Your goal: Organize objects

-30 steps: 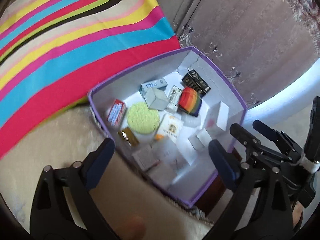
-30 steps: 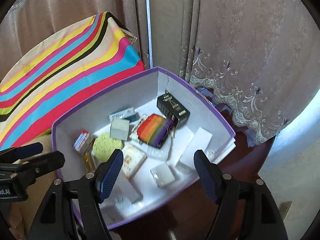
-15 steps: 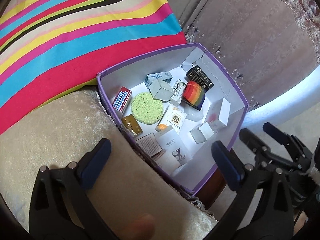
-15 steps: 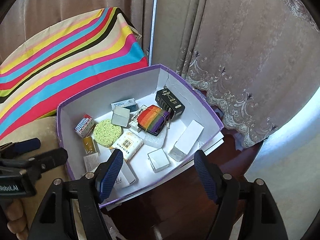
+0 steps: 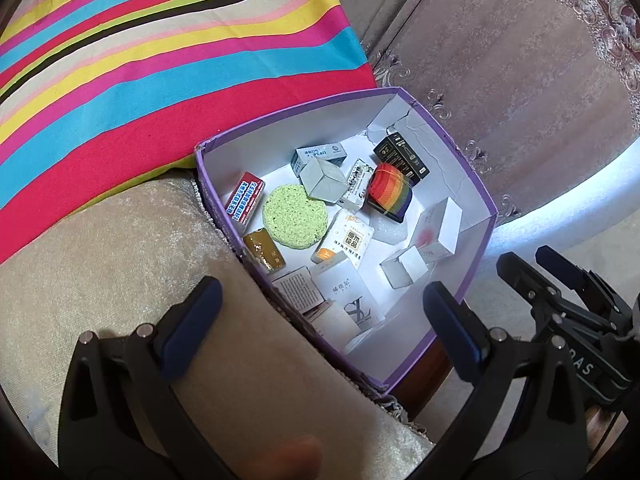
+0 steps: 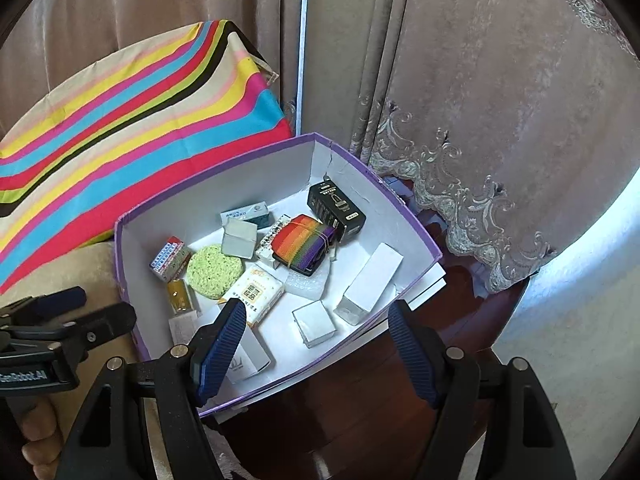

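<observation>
Purple-rimmed box [image 6: 420, 240], white inside, set on a dark wooden table [image 6: 360, 420] against a beige cushion [image 5: 100, 260]: found ahead of and below both tools, the right gripper [image 6: 316, 344] nearer (its jaws spread, nothing held). The left gripper [image 5: 316, 316] is likewise parted and empty. Contents, loosely scattered: long white carton [image 6: 370, 284], rainbow wallet [image 6: 302, 244], green sponge [image 6: 214, 270].
</observation>
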Motion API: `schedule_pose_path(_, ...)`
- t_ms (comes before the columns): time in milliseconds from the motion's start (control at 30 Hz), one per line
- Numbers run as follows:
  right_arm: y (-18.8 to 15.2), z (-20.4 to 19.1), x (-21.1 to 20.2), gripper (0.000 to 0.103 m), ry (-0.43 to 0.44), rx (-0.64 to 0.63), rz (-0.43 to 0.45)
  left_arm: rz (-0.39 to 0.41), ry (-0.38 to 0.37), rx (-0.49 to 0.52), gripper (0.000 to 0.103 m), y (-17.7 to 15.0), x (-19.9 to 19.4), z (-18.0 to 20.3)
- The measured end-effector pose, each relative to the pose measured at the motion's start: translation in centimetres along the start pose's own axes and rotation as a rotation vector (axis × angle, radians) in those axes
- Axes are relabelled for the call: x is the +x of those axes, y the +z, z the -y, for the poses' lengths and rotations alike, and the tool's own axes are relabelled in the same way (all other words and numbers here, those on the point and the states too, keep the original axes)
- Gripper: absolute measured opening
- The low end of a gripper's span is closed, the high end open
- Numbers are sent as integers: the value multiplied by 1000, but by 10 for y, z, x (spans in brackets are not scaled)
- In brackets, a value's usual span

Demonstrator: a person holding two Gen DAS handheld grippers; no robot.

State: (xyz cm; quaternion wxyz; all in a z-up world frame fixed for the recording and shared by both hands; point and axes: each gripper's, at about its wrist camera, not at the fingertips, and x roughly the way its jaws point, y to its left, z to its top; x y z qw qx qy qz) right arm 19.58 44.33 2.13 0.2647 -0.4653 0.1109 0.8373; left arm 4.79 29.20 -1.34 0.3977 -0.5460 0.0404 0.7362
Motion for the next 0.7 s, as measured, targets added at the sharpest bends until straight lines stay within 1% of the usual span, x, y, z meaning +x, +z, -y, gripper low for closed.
schedule_pose_path(467,-4,-3,2,75,-2,9,-10,-4,8,-3,102,-1,2,1)
schedule_pose_path(567,-5,-3,3,75,-2,11,-13,-11,5,-26,102,0,6,-2)
schedule_pose_path(700,-6,-3,5,75,-1,12,-15,-10,19,-20,102,-2,7,0)
